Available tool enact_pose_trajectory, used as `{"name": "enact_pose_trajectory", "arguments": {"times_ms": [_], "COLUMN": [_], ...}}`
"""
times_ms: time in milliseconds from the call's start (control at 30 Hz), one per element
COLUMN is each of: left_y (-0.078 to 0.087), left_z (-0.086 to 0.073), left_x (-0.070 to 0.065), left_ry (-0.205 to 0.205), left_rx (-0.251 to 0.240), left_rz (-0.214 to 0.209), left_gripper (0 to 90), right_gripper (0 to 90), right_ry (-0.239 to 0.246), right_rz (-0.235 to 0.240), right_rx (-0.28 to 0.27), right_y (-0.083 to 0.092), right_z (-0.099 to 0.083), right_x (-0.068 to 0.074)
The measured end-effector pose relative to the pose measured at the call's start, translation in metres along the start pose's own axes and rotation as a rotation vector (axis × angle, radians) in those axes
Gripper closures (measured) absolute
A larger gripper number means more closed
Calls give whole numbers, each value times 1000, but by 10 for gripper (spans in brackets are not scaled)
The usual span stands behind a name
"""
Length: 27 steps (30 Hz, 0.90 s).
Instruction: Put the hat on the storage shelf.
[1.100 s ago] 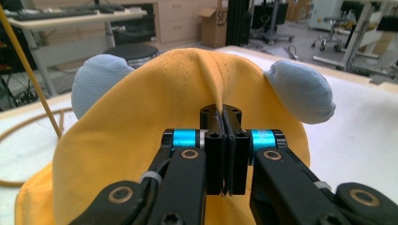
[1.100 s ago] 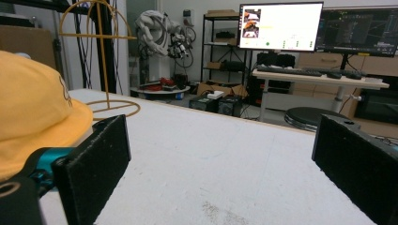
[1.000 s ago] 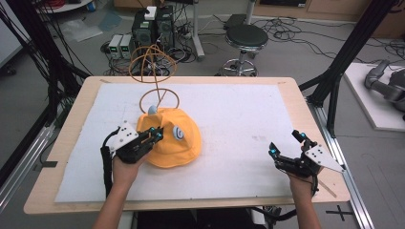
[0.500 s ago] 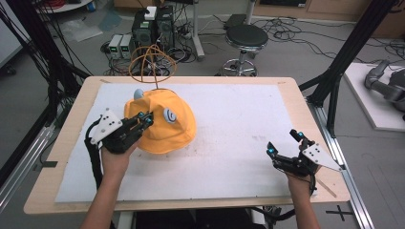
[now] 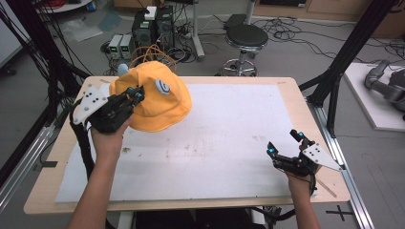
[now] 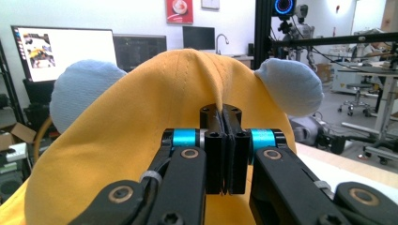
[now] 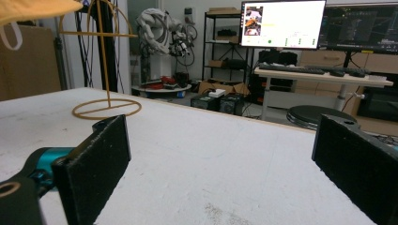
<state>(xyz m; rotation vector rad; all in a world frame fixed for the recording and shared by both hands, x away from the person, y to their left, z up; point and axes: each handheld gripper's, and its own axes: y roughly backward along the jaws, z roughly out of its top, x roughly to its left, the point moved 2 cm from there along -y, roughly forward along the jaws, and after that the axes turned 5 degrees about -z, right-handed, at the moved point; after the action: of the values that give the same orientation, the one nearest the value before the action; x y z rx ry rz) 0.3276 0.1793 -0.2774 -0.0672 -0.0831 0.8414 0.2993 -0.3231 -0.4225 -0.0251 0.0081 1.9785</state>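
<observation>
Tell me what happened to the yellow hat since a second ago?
The left gripper, shut on the yellow hat, has lifted it off the white mat and carried it toward the far left corner, near the wire hat stand. The grip on the hat did not change. The right gripper stayed open and in its place at the near right of the table.

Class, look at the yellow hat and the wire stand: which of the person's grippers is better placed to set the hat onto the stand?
Left. The left gripper already pinches the yellow hat beside the wire stand; the right gripper rests open, far across the table.
</observation>
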Motion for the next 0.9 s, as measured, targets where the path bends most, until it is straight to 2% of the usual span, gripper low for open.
{"name": "enact_pose_trajectory", "arguments": {"times_ms": [133,167,200,467,733,900], "left_y": [-5,-7,-7,-19,-34,-45], "left_z": [14,21,21,51,67,70], "left_x": [4,6,6,20,34,44], "left_ry": [-18,-27,-27,-62,-79,-87], "left_rx": [-17,-27,-27,-39,-53,-48], "left_rz": [13,24,24,67,118,149], "left_gripper": [882,882,882,882,882,882], "right_gripper": [43,43,43,43,43,43], "right_ry": [1,1,1,-6,-4,-13], "right_rz": [2,2,2,1,2,3], "right_rx": [-1,2,2,0,-3,0], "right_y": [0,1,1,1,0,1], "right_z": [0,0,0,0,0,0], "right_x": [0,0,0,0,0,0]}}
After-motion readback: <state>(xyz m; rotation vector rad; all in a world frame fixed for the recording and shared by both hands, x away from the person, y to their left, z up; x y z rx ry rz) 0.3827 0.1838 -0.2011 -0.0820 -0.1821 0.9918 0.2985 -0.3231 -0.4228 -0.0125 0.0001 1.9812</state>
